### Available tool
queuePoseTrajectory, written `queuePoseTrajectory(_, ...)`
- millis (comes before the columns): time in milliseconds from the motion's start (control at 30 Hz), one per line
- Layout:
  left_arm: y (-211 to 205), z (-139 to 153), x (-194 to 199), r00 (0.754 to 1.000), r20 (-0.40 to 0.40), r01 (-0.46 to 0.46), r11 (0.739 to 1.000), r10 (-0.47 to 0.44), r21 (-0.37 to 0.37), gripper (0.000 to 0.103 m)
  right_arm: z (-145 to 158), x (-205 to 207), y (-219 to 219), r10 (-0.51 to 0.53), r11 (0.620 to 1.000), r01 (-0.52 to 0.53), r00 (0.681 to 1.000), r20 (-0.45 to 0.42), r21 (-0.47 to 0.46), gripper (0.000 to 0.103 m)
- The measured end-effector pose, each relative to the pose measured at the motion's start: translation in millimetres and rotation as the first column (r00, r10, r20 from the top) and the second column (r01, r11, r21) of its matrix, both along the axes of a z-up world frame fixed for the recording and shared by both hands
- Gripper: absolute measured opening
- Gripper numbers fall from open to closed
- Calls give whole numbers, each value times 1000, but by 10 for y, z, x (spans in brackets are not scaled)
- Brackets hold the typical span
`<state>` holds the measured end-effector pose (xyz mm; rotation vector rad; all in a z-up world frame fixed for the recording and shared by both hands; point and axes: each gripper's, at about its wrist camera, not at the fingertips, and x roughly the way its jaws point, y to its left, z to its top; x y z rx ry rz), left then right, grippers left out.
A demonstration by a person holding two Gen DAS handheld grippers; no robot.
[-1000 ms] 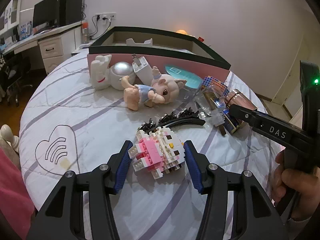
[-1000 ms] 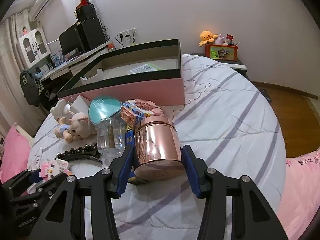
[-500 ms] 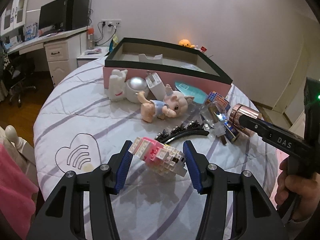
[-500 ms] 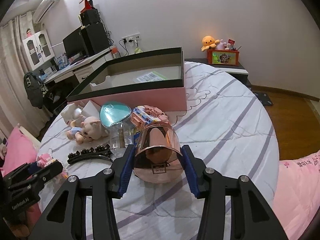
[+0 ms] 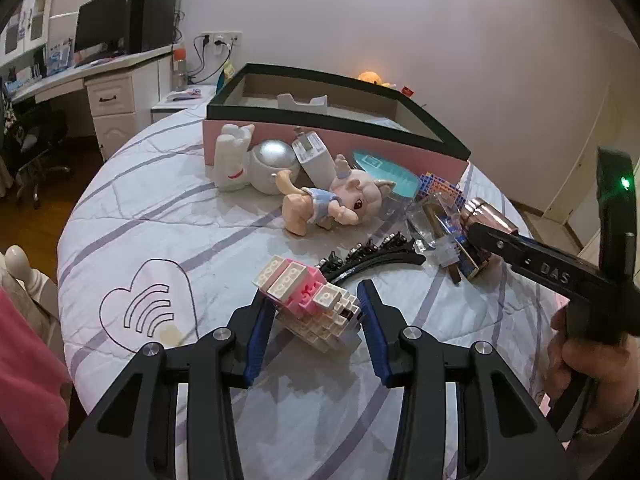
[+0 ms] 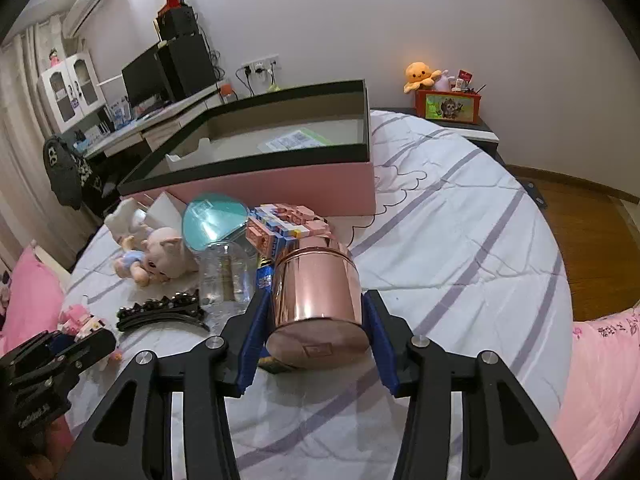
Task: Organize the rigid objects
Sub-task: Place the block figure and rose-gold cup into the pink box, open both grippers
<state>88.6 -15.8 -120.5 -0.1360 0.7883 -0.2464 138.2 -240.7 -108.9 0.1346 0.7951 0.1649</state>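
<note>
- Left hand-held gripper (image 5: 316, 312): jaws have just been closing, blue pads now pressing both sides of the brick toy (image 5: 310, 308), pink and white, tilted, lifted off the bed (image 5: 160, 208).
- Right hand-held gripper (image 6: 316, 320): part open, pads clamped on the copper tin (image 6: 316, 292), held on its side with the flat base facing the camera, just above the sheet.
- A hand (image 5: 588, 364) grips the right tool's handle at the right edge of the left view; green light lit on that tool.
- Bed has a white quilt with purple stripes and a heart outline (image 5: 148, 312) left of the brick toy.
- Black spiky headband (image 5: 372, 256) lies on the quilt just behind the brick toy.
- Pig doll (image 5: 336, 204) lies on its side, near the middle of the pile.
- White figure (image 5: 232, 160) and silver ball (image 5: 274, 160) lean against the box (image 5: 332, 148), touching each other.
- Box: pink sides, dark rim, open top, at the far side of the bed; a white piece and paper inside.
- Teal lid (image 6: 214, 220), clear jar (image 6: 224, 272) and a coloured brick block (image 6: 284, 228) are bunched just behind the tin.
- Pink pillow (image 6: 28, 292) at the left edge of the right view.
- Desk (image 5: 100, 80) with monitor beyond the bed; orange plush (image 6: 420, 76) on a side cabinet.
</note>
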Motion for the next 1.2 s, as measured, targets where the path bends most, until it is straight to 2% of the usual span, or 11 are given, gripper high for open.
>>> queuePoseTrajectory(300,70,174,-41,999,43,-5,1000,5,-9,43,330,-210,44,28,999,-29,997,76,17,48)
queuePoseTrajectory(600,90,636,224,989,147,-25,999,19,43,43,719,-9,260,87,996,-82,985,149,-36,48)
queuePoseTrajectory(833,147,1059,907,972,235,-52,993,26,102,43,1022,613,421,115,991,-99,976,185,-90,48)
queuePoseTrajectory(900,143,1115,1174,971,237,-58,991,29,117,43,1040,863,466,115,990,-97,977,178,-105,48)
queuePoseTrajectory(1033,138,1099,1818,982,185,-55,991,32,120,43,965,1427,506,103,990,-90,987,126,-105,48)
queuePoseTrajectory(1200,94,890,2491,996,85,-50,992,40,117,43,695,2014,451,78,993,-76,997,19,-89,48)
